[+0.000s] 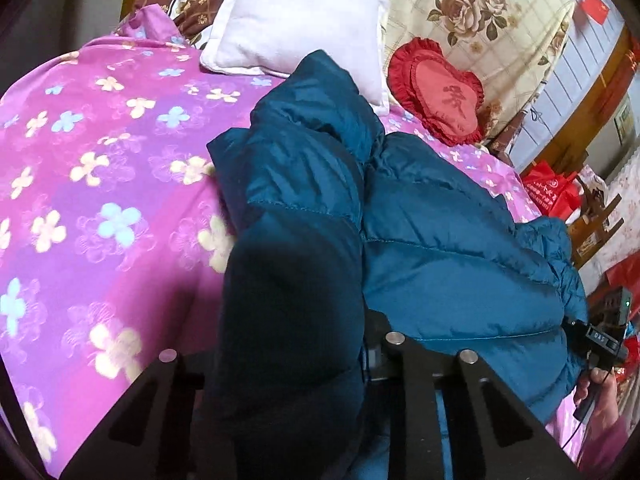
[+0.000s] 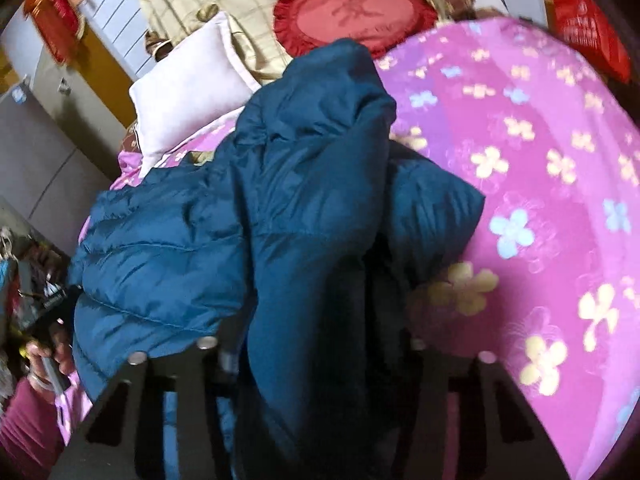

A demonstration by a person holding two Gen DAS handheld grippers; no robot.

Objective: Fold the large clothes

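Observation:
A teal quilted puffer jacket lies bunched on a bed with a pink flowered cover. In the left wrist view a thick fold of it rises between my left gripper's fingers; the left gripper is shut on that fold. In the right wrist view the jacket spreads left, and another raised fold fills my right gripper, which is shut on it. The fabric hides the pads of both grippers. A hand holds the right gripper at the jacket's right end, and another hand shows at its left end.
A white pillow and a red heart-shaped cushion lie at the head of the bed, against a cream rose-print quilt. Red bags and clutter stand beside the bed on the right. The flowered cover stretches to the right.

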